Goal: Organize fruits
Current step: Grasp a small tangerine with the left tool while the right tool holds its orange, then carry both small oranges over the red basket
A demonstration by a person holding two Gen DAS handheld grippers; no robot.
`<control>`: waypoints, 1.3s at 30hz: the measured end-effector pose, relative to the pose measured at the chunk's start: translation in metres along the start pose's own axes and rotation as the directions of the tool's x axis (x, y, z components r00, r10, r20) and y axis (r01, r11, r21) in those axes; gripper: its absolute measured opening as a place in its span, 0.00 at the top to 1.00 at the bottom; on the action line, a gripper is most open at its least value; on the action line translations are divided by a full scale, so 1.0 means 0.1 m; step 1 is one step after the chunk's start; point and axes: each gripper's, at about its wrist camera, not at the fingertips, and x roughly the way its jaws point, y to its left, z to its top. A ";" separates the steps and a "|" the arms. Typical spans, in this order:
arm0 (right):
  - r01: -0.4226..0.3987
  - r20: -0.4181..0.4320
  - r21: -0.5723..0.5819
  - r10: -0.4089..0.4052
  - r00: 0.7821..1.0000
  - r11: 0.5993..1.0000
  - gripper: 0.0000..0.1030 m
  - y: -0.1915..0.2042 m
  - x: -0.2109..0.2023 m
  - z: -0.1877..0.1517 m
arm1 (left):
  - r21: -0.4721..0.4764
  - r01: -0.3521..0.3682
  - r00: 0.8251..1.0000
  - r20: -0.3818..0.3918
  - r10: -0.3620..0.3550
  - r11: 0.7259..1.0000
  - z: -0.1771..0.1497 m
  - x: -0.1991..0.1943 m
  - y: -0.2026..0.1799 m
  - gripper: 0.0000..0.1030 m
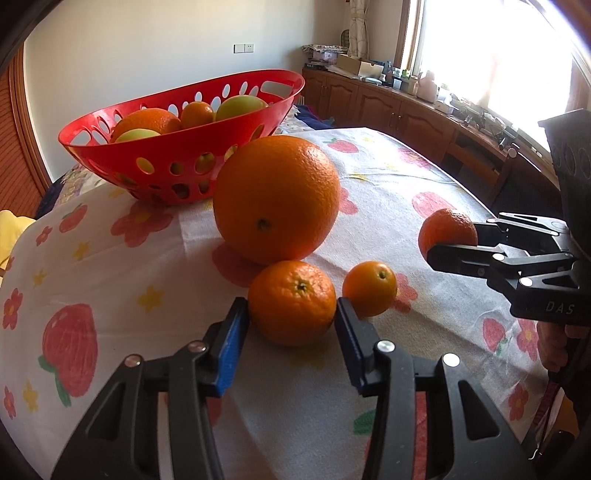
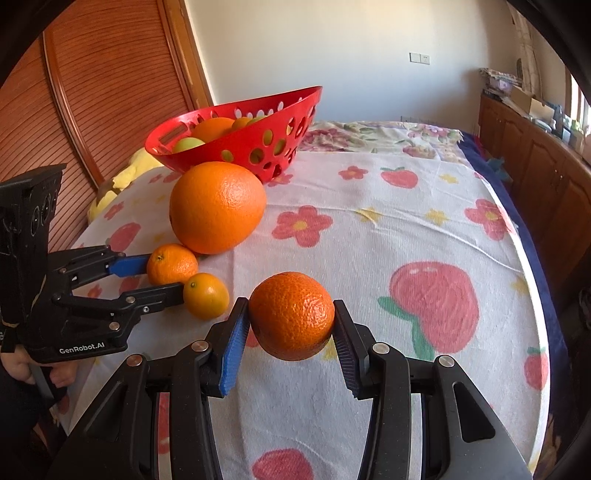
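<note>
Clamped between the left gripper (image 1: pixel 292 312) pads, a mandarin (image 1: pixel 291 302) rests on the cloth, touching a smaller one (image 1: pixel 369 288); the red basket (image 1: pixel 177 147) lies beyond-left. Further right, the right gripper (image 2: pixel 291 319) pinches another mandarin (image 2: pixel 291 314) aloft.

Plain pale wall (image 1: pixel 147 48) behind, with a white switch plate (image 1: pixel 243 47) on it. Ribbed wooden door (image 2: pixel 110 96) at one side. Bright, washed-out window (image 1: pixel 491 48) with a patterned curtain (image 1: pixel 358 26) beside it. Beneath the window, a long run of brown wooden cabinets (image 1: pixel 388 107), top cluttered with boxes and small items. Strong daylight across the room.
</note>
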 end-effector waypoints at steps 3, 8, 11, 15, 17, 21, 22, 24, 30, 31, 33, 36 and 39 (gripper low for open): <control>0.002 0.002 -0.004 -0.002 1.000 1.000 0.56 0.00 -0.01 0.00 | -0.003 0.003 1.000 0.000 -0.003 1.000 0.00 0.00 0.00 0.55; 0.003 0.001 -0.002 -0.003 1.000 1.000 0.56 -0.01 0.00 0.00 | -0.013 0.015 1.000 0.007 -0.015 1.000 0.00 -0.02 0.01 0.57; 0.002 0.001 -0.002 -0.002 1.000 1.000 0.56 -0.01 0.01 0.01 | -0.027 0.038 0.999 0.017 -0.037 0.999 0.00 -0.04 0.04 0.57; -0.002 0.003 -0.008 0.002 1.000 1.000 0.56 0.01 0.01 0.04 | -0.015 0.035 0.999 0.028 -0.035 0.999 -0.02 -0.10 0.02 0.58; -0.003 0.008 -0.014 0.003 1.000 1.000 0.57 0.03 -0.01 0.06 | -0.012 0.031 0.999 0.033 -0.030 0.999 -0.05 -0.15 0.01 0.58; -0.006 0.015 -0.028 0.007 1.000 1.000 0.56 0.07 -0.04 0.11 | -0.026 0.038 0.998 0.049 -0.037 0.999 -0.07 -0.26 0.06 0.58; -0.007 0.017 -0.031 0.008 1.000 0.999 0.56 0.08 -0.05 0.12 | -0.029 0.039 0.998 0.052 -0.037 0.999 -0.07 -0.29 0.08 0.58; -0.009 0.022 -0.038 0.010 1.000 0.999 0.57 0.10 -0.06 0.15 | -0.032 0.042 0.997 0.070 -0.039 0.999 -0.07 -0.38 0.10 0.58; -0.018 0.041 -0.053 0.020 0.999 0.998 0.57 0.15 -0.12 0.27 | -0.036 0.037 0.991 0.127 -0.032 0.999 0.01 -0.64 0.17 0.58; -0.019 0.046 -0.057 0.022 0.999 0.998 0.57 0.16 -0.13 0.30 | -0.038 0.035 0.990 0.138 -0.029 0.999 0.04 -0.69 0.19 0.58; -0.021 0.055 -0.066 0.025 0.998 0.998 0.57 0.18 -0.15 0.36 | -0.041 0.033 0.987 0.159 -0.026 0.999 0.10 -0.78 0.23 0.58; -0.024 0.077 -0.090 0.031 0.997 0.996 0.57 0.21 -0.20 0.52 | -0.046 0.022 0.982 0.189 -0.012 0.999 0.21 -0.88 0.31 0.58; -0.019 0.098 -0.112 0.030 0.995 0.993 0.57 0.22 -0.22 0.68 | -0.057 0.006 0.977 0.212 0.006 0.998 0.35 -0.92 0.44 0.58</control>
